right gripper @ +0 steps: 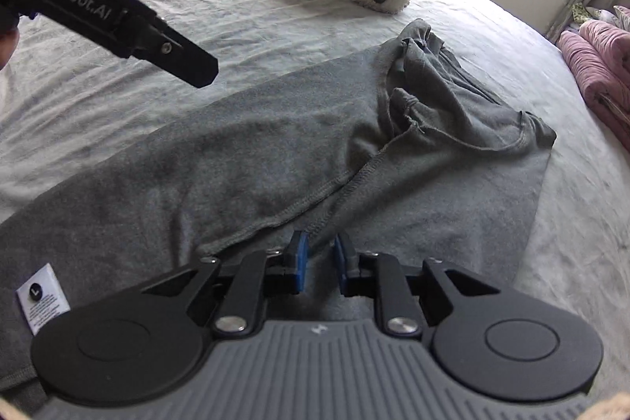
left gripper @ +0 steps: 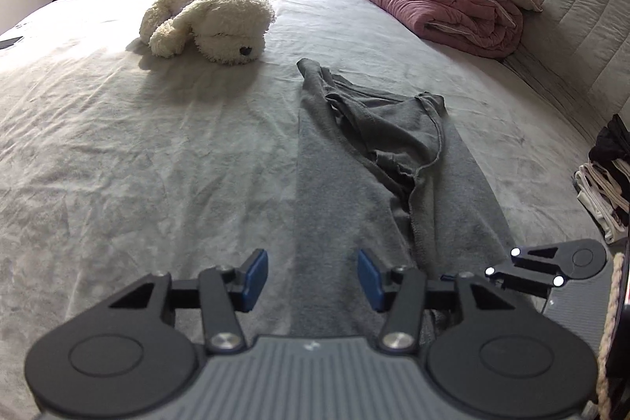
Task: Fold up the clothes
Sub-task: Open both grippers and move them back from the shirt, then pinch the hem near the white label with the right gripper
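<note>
The grey garment lies spread lengthwise on the bed, nearer the headboard side, its far end bunched into loose folds. A white size label shows on its near part. The left claw hovers over the garment's near end, blue pads wide apart and holding nothing. The right claw sits low with pads narrowed around a stitched hem; whether they pinch it cannot be told. A plush dog rests toward the bed's far edge.

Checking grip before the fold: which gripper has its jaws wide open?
The left gripper: blue pads far apart above the grey garment. The right gripper is nearly closed on its hem.
</note>
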Demonstrator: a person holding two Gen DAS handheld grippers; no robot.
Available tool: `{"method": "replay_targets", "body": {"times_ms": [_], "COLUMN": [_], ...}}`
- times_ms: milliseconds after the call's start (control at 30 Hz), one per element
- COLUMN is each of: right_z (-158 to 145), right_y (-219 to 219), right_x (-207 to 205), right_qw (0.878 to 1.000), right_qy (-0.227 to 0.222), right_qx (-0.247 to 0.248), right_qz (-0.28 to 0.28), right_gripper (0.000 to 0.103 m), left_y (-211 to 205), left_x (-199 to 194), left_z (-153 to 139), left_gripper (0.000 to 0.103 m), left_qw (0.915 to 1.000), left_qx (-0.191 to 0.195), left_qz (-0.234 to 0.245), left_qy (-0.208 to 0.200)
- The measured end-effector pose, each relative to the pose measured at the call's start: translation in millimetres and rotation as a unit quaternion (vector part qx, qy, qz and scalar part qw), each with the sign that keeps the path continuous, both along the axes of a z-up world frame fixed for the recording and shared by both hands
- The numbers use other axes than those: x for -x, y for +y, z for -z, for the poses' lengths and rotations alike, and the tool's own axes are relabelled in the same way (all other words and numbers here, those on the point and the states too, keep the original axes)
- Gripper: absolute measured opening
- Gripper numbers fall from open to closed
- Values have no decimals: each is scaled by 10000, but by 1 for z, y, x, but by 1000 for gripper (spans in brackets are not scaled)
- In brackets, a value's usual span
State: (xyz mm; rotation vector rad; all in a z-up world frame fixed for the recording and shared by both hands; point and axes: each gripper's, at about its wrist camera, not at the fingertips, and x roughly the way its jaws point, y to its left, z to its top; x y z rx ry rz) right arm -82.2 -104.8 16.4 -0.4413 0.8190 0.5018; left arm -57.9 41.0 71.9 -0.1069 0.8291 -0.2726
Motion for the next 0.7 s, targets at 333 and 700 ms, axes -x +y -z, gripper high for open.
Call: {"method": "replay_targets", "body": {"times_ms": [333, 700], "right_z": [-16, -12], "right_y": [10, -10], "right_x": [77, 77], "right_qw": [9963, 9789], "right_qy": [322, 1215], "right_qx": [-611, -1632], "right_qz": [-509, -216], "right_gripper": [38, 32], "left_y": [0, -1], "left_x": [12, 11], "left_z": [5, 11], "left_gripper": [52, 52], "left_qw": [9999, 9996], "left_qx": [5, 63], "left_qz": [125, 82], "left_qy": [102, 262]}}
